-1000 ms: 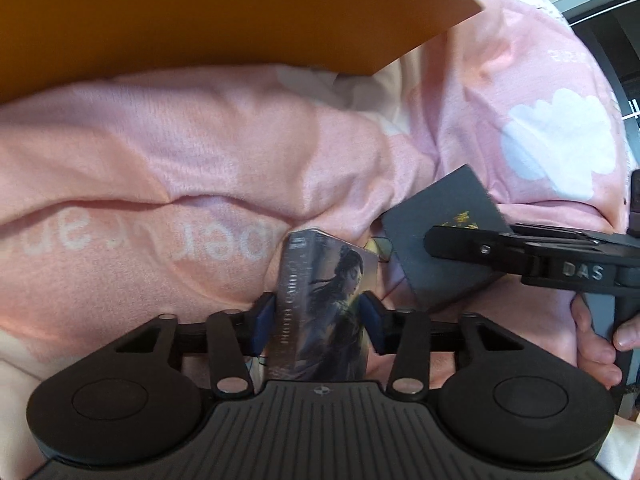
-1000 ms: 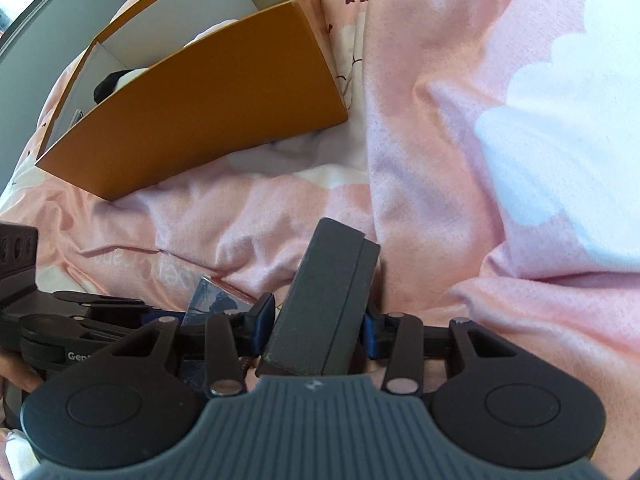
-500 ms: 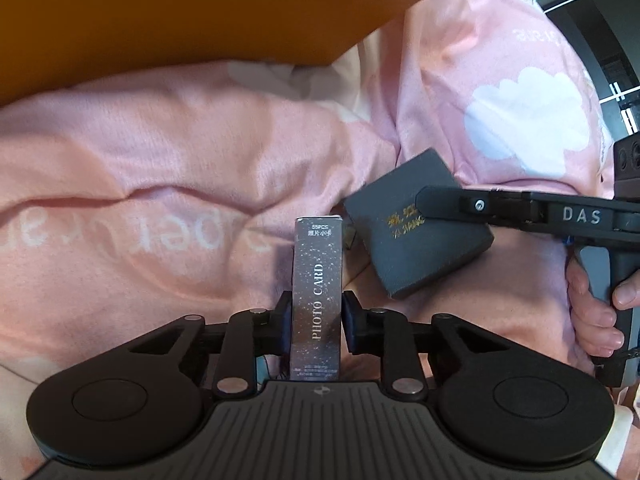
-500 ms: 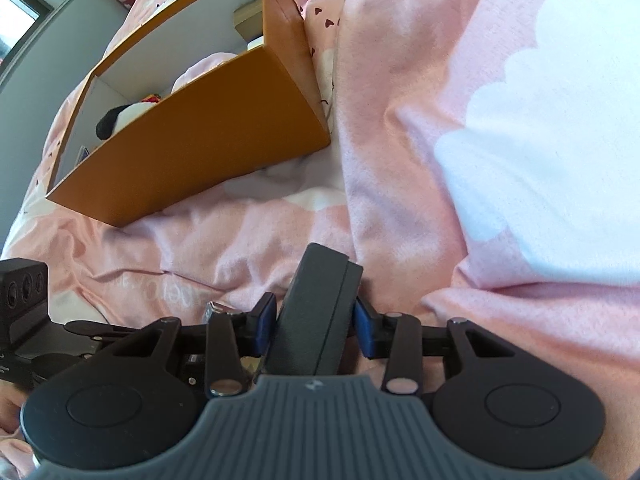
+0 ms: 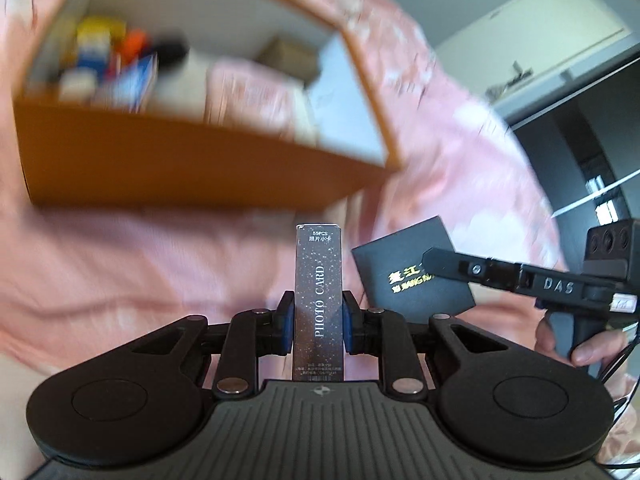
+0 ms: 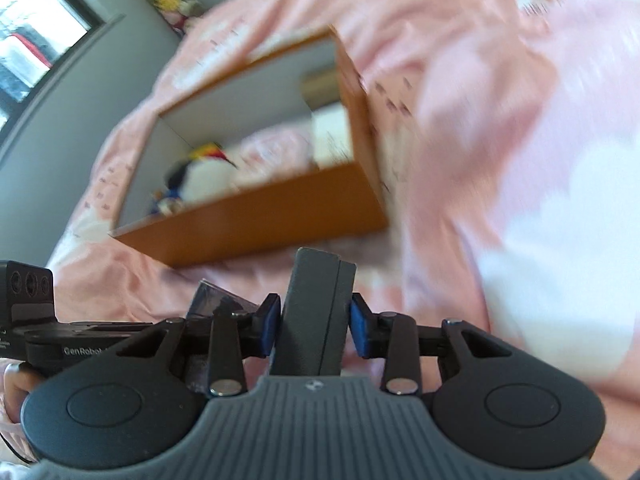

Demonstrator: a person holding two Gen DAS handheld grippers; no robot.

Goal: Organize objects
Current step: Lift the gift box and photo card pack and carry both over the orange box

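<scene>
My left gripper (image 5: 318, 314) is shut on a dark sparkly photo card box (image 5: 319, 288), held upright above the pink bedding. My right gripper (image 6: 314, 324) is shut on a dark grey flat box (image 6: 314, 312); the same box with gold lettering (image 5: 408, 270) shows at the right of the left wrist view, clamped by the right gripper's fingers (image 5: 472, 272). The photo card box (image 6: 218, 300) and the left gripper body (image 6: 48, 340) show at the left of the right wrist view. An open orange box (image 5: 192, 168) with a white inside lies ahead of both grippers, also in the right wrist view (image 6: 272, 216).
The orange box holds several things: a plush toy (image 6: 200, 180), colourful packs (image 5: 108, 64), a pink cloth (image 5: 256, 96) and a small tan box (image 5: 288, 56). Pink cloud-print bedding (image 6: 500, 160) lies all around. A window (image 6: 32, 36) is far left; dark furniture (image 5: 580, 152) far right.
Both grippers have risen with their boxes and tilted up, so the open inside of the orange box has come into view. Both views are motion-blurred.
</scene>
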